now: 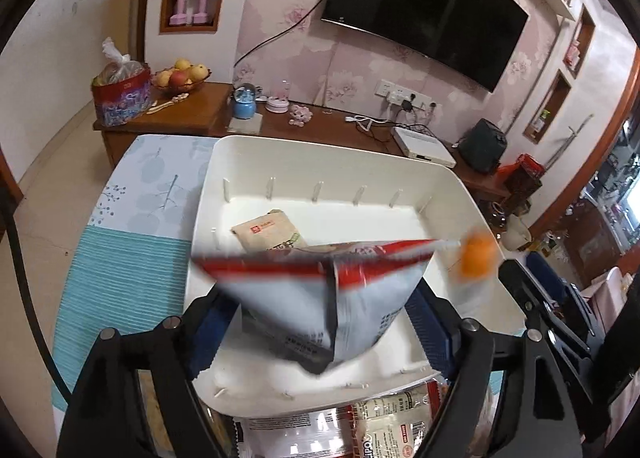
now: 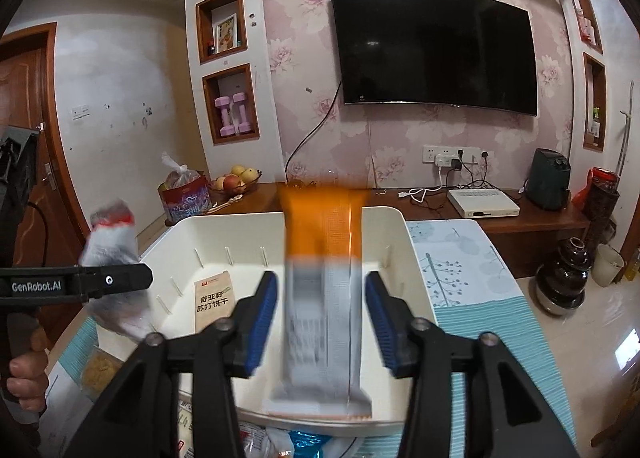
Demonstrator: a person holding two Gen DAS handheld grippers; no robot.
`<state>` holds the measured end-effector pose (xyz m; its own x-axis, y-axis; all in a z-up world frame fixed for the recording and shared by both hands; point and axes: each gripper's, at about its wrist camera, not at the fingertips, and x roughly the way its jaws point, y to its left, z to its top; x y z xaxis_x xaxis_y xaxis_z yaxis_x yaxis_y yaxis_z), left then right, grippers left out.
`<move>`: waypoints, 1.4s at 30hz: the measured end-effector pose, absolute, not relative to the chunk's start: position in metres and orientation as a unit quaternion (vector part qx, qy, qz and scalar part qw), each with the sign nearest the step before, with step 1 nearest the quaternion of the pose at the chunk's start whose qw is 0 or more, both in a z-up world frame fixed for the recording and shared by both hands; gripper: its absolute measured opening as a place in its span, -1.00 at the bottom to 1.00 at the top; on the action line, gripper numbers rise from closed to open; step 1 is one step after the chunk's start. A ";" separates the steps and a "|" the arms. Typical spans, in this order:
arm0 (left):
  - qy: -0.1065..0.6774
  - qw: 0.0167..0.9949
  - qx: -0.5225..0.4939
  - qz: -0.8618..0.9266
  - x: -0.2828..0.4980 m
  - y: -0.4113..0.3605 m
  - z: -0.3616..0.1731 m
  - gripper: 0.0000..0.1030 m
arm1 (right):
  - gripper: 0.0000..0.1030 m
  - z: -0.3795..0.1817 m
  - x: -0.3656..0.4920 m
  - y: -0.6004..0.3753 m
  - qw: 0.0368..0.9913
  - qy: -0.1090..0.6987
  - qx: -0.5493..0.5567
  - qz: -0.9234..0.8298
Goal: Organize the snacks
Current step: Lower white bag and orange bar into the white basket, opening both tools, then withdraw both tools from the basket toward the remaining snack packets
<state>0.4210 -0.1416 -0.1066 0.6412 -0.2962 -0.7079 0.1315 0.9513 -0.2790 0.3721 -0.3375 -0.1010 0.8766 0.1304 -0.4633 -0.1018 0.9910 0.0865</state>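
A white bin (image 1: 224, 161) stands on the table, also in the right wrist view (image 2: 416, 258). A tan cracker packet (image 1: 268, 232) lies inside it (image 2: 212, 300). My left gripper (image 1: 320, 318) is open; a blurred red-and-white snack bag (image 1: 320, 298) sits between its jaws, over the bin, and shows at the left of the right wrist view (image 2: 110, 258). My right gripper (image 2: 322, 322) is open; a blurred orange-and-white packet (image 2: 322, 298) hangs between its spread blue pads (image 2: 262, 322), apart from both. Its orange end shows in the left wrist view (image 1: 478, 254).
More snack packets (image 1: 360, 426) lie on the table in front of the bin (image 2: 280, 438). A blue-patterned tablecloth (image 1: 128, 242) covers the table. Behind are a wooden cabinet (image 2: 520, 225) with a fruit bowl (image 2: 236, 181), a wall TV (image 2: 436, 49) and a jar (image 2: 564, 278) on the floor.
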 end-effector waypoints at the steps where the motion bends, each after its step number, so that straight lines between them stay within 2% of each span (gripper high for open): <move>1: 0.406 0.901 -0.101 -0.117 0.419 -0.142 -0.107 0.57 | 0.40 -0.101 0.372 -0.338 0.968 0.240 0.030 0.059; 2: 0.408 0.900 -0.102 -0.116 0.419 -0.142 -0.108 0.58 | 0.55 -0.102 0.372 -0.337 0.969 0.240 0.030 0.056; 9: 0.411 0.899 -0.108 -0.106 0.410 -0.141 -0.102 0.59 | 0.56 -0.097 0.368 -0.340 0.968 0.246 0.034 0.042; 10: 0.406 0.901 -0.109 -0.107 0.407 -0.140 -0.098 0.61 | 0.56 -0.096 0.366 -0.340 0.967 0.247 0.034 0.041; 12: 0.397 0.905 -0.109 -0.105 0.402 -0.138 -0.092 0.79 | 0.56 -0.092 0.360 -0.343 0.968 0.246 0.032 0.038; 15: 0.374 0.916 -0.107 -0.100 0.390 -0.135 -0.080 0.90 | 0.57 -0.083 0.353 -0.346 0.969 0.243 0.031 0.033; 28: 0.350 0.923 -0.100 -0.121 0.326 -0.126 -0.048 0.91 | 0.64 -0.052 0.302 -0.350 0.972 0.234 0.032 0.003; 42: 0.357 0.916 -0.088 -0.162 0.235 -0.122 -0.030 0.92 | 0.65 -0.029 0.233 -0.371 0.965 0.243 0.096 -0.017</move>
